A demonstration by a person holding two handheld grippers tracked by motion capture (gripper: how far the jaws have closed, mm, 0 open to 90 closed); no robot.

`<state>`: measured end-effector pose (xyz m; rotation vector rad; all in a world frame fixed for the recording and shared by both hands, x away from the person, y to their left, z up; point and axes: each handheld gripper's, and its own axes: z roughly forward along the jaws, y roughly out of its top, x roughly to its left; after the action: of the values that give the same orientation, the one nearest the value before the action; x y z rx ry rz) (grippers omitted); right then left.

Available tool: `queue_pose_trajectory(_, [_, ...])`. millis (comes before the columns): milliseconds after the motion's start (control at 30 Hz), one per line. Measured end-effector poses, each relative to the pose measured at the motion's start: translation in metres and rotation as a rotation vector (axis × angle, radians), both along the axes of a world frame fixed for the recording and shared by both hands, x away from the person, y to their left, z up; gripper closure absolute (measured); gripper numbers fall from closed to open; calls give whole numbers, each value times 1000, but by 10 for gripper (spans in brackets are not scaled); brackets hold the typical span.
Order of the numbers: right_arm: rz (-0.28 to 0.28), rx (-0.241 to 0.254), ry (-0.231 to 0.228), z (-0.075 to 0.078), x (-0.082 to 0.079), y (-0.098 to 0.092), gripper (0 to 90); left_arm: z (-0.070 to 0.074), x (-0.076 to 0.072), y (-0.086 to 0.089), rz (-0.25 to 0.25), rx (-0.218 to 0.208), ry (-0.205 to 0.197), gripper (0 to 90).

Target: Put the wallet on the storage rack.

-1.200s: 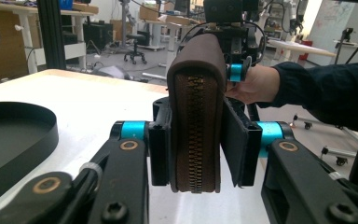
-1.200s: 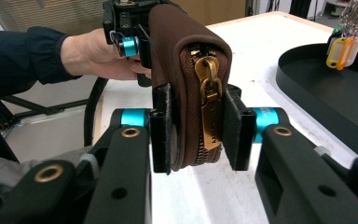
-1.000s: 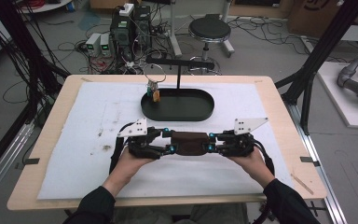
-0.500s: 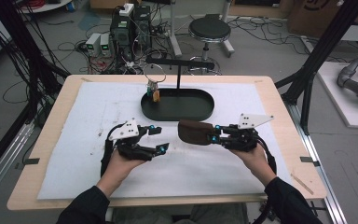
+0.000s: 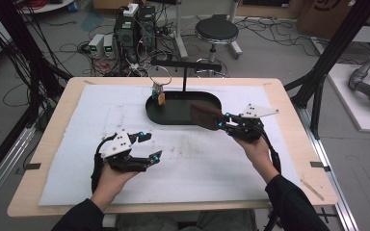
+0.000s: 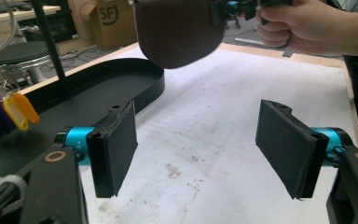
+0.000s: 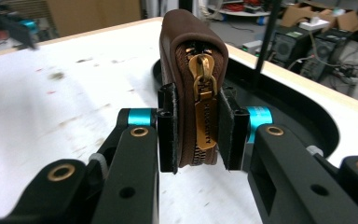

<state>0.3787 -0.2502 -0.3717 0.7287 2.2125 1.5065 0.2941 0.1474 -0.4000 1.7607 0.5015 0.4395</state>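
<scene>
From the high view I had the right gripper [image 5: 224, 122] clamped on the brown zip pouch [image 5: 204, 115], which hung in the air over the near right end of the black oval tray [image 5: 173, 115]. My left gripper [image 5: 149, 147] sat well apart from it, low over the white mat [image 5: 77, 144] on the worktop [image 5: 53, 115], its fingers having just been opening, with nothing between them. A bunch of keys with coloured tags [image 5: 160, 94] hung from the stand [image 5: 185, 65] at the tray's far side.

In the left gripper view the two black fingers [image 6: 116, 149] stood spread wide over the stained mat [image 6: 214, 116], empty. Beyond them the pouch [image 6: 177, 28] floated above the tray's rim [image 6: 154, 86], carried by the right gripper [image 6: 221, 9] in the other hand [image 6: 303, 23]; the key tags [image 6: 16, 109] dangled at the left.

In the right gripper view the fingers [image 7: 168, 128] squeezed the pouch [image 7: 186, 46] from both sides, its brass zip pull [image 7: 204, 112] facing me, with the tray [image 7: 303, 107] behind.
</scene>
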Motion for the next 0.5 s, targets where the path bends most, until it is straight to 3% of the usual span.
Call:
queue_pose_trajectory(167, [-47,-7,-3,3,17,11,735,-4,0,4,19,-8,5,290])
queue_pose_trajectory(300, [-69,-21,-5,4,30,24,735,-5,1,3,6,-43,7,291])
queue_pose_trajectory(500, [-100,-25,13,0,49,43,735,-3,-1,-4,-11,-34,-13,290])
